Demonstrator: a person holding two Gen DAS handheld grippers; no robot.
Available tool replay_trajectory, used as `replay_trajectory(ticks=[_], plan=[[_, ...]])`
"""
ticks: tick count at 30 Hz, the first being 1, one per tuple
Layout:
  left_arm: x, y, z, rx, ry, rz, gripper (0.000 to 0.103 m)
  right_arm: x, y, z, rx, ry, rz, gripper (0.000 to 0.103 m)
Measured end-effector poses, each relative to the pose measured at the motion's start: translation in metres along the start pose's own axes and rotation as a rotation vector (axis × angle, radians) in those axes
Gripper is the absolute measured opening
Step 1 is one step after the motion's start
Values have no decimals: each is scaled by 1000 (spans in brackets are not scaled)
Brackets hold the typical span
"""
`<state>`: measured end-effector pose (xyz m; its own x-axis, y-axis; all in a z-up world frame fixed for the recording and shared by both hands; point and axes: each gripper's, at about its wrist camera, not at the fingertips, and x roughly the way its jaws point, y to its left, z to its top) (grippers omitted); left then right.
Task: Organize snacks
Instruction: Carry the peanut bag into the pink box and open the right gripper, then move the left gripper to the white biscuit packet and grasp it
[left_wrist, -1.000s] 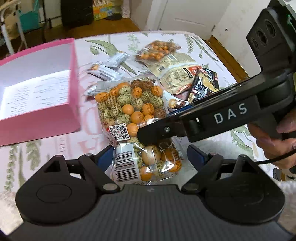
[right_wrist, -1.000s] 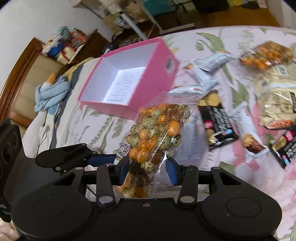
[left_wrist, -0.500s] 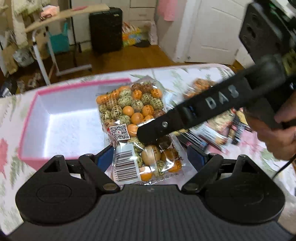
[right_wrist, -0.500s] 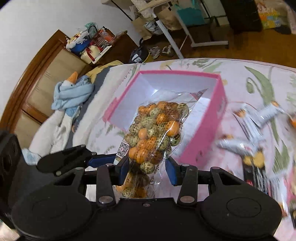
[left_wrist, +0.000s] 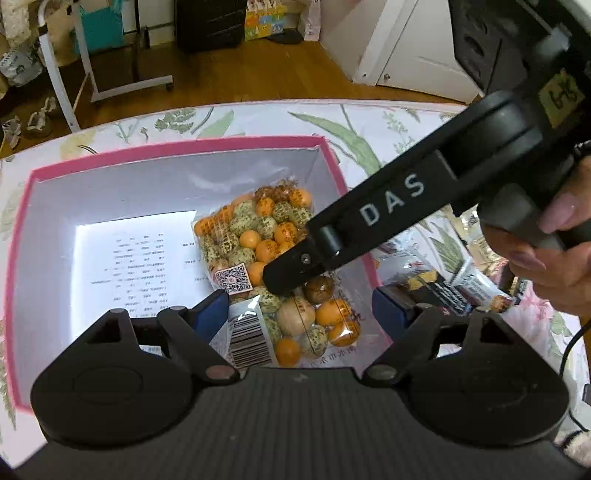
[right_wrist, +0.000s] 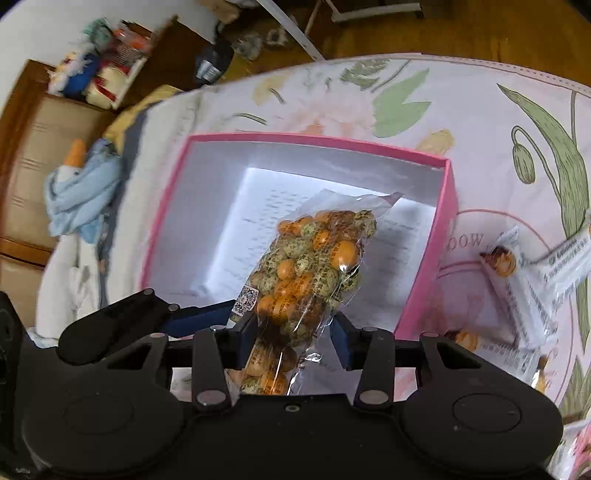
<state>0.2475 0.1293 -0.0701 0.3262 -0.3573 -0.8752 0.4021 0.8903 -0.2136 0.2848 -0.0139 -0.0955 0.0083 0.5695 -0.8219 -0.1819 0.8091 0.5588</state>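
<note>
A clear bag of orange and speckled green snack balls (left_wrist: 266, 243) hangs over the open pink box (left_wrist: 177, 146), above its white floor. My right gripper (right_wrist: 293, 338) is shut on the bag (right_wrist: 314, 258) and holds its lower part; it also shows in the left wrist view (left_wrist: 295, 273) as a black finger marked DAS across the bag. My left gripper (left_wrist: 301, 314) is open; its blue pads stand either side of the bag's near end, not pressing it. The pink box (right_wrist: 424, 295) sits on the flowered cloth.
Loose snack packets (right_wrist: 517, 280) lie on the cloth right of the box, and more packets (left_wrist: 443, 291) show behind the right gripper. A blue cloth (right_wrist: 81, 192) and wooden furniture stand off the bed's left side. Wooden floor and a white rack lie beyond.
Both grippers have carried the bag left from the pile of packets to over the pink box. The right gripper's hold on the bag is unchanged and the left stays open.
</note>
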Motion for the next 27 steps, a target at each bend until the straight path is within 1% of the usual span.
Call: replay_trajectory(ticks=[5, 8, 11, 13, 15, 17, 18, 20, 23, 25, 27], plan=[[27, 2, 2, -34, 2, -10, 83, 11, -2, 7, -45, -12, -99, 49], [35, 4, 5, -37, -28, -6, 83, 9, 1, 10, -88, -33, -149, 49], [38, 4, 5, -63, -44, 13, 84, 8, -3, 19, -126, -45, -176, 49], [37, 1, 3, -60, -52, 45, 85, 8, -3, 21, -154, -49, -179, 50], [32, -3, -1, -20, -73, 93, 85, 3, -2, 16, -186, -64, -183, 51], [23, -11, -8, 41, -97, 151, 86, -6, 2, 8, -222, -102, -180, 56], [19, -13, -11, 53, -102, 163, 86, -11, 3, 3, -237, -123, -180, 58], [6, -18, -19, 61, -109, 168, 86, -23, 6, -5, -243, -150, -164, 58], [-15, -24, -29, 51, -122, 168, 86, -48, 4, -22, -202, -177, -93, 58], [-30, -26, -35, 48, -141, 168, 86, -66, 7, -36, -220, -210, -85, 58], [-48, -35, -42, 52, -176, 155, 86, -83, 9, -51, -240, -247, -83, 58]])
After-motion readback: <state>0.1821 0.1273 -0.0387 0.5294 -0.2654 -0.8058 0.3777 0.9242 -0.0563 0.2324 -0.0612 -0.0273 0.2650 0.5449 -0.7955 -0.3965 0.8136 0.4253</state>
